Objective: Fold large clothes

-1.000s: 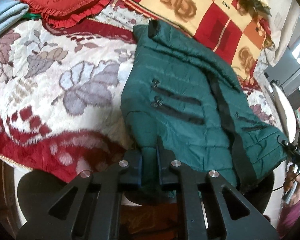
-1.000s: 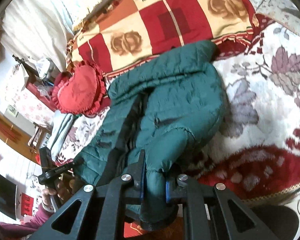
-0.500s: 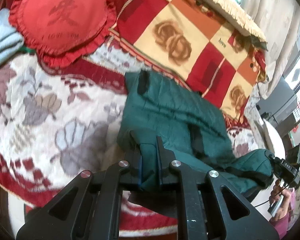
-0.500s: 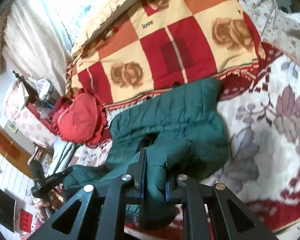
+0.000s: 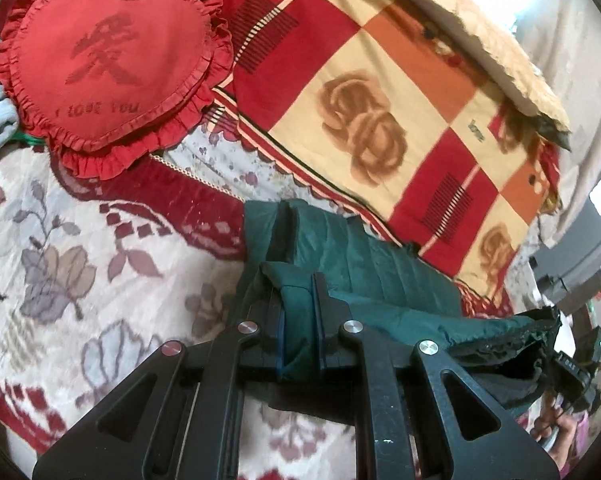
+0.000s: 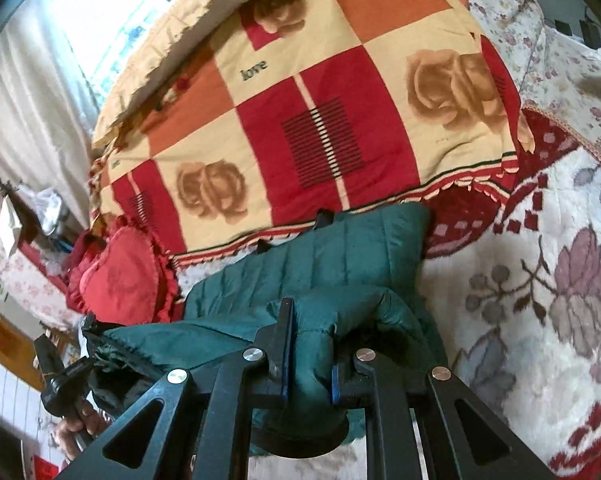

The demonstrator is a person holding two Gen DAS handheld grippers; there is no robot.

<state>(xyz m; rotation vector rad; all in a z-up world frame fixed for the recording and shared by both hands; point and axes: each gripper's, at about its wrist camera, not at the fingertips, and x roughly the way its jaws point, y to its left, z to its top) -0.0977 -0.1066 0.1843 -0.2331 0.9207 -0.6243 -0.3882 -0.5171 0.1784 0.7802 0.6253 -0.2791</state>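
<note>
A dark green quilted jacket (image 5: pixel 364 264) lies on the flowered bedspread (image 5: pixel 60 248), its lower edge lifted and carried over toward the collar end. My left gripper (image 5: pixel 299 292) is shut on one corner of that green hem. In the right wrist view the same jacket (image 6: pixel 340 248) shows, and my right gripper (image 6: pixel 309 326) is shut on the other corner of the hem. The raised hem stretches between the two grippers; the other gripper (image 5: pixel 572 364) shows at the far right, held in a hand. The jacket's front is hidden under the fold.
A red heart-shaped cushion (image 5: pixel 104 64) lies at the far left of the bed. A red, orange and cream checked blanket (image 5: pixel 380 120) is heaped just beyond the jacket's collar. Curtains (image 6: pixel 24 92) and a window stand behind it. Flowered bedspread (image 6: pixel 540 280) spreads to the right.
Both grippers have lifted the jacket's hem and carried it forward toward the collar. The spread-out jacket front, with its zips and pockets, is now covered by the fold.
</note>
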